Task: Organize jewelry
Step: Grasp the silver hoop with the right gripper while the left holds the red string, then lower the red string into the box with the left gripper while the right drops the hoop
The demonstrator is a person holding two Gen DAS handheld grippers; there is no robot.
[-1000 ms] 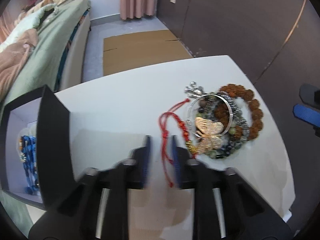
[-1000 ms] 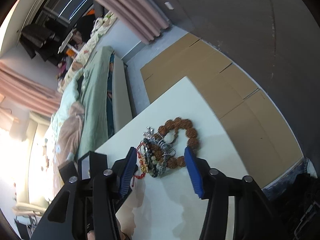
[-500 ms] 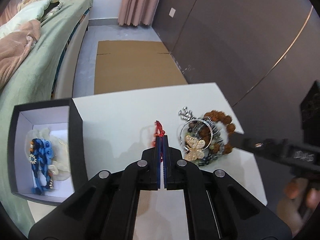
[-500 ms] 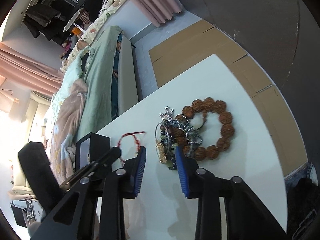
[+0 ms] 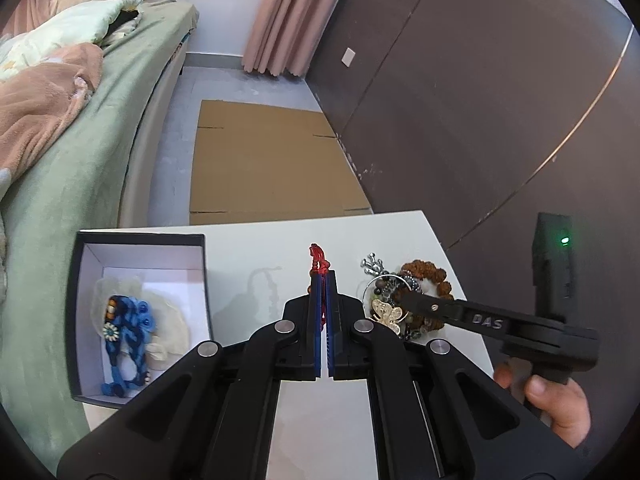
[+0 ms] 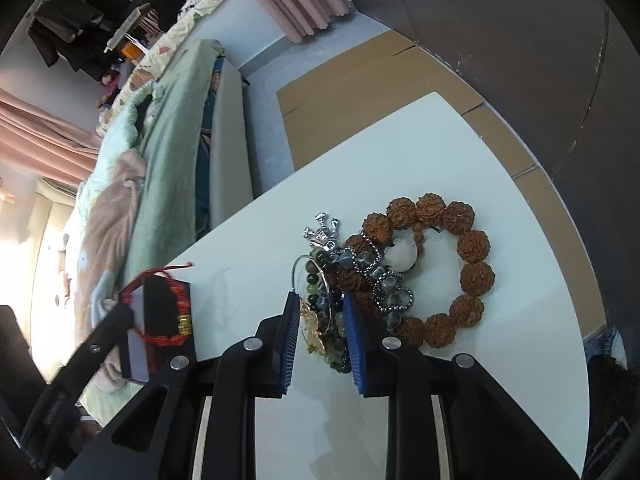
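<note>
My left gripper (image 5: 324,276) is shut on a red cord bracelet (image 5: 319,261) and holds it above the white table (image 5: 248,252); in the right wrist view the bracelet (image 6: 176,312) hangs in the air near the black box. My right gripper (image 6: 320,304) is open, its jaws on either side of a gold butterfly brooch (image 6: 312,330) at the near edge of a jewelry pile (image 6: 360,276). A brown bead bracelet (image 6: 460,264) rings the pile. The open black box (image 5: 80,312) holds a blue bracelet (image 5: 124,328).
A bed with green cover (image 5: 80,128) runs along the left. Cardboard (image 5: 264,160) lies on the floor beyond the table. A dark wall (image 5: 480,80) stands to the right. The table's right edge (image 6: 576,320) is close to the pile.
My left gripper closed on the red cord bracelet and lifted it off the table toward the box. My right gripper moved down onto the pile and narrowed around the brooch.
</note>
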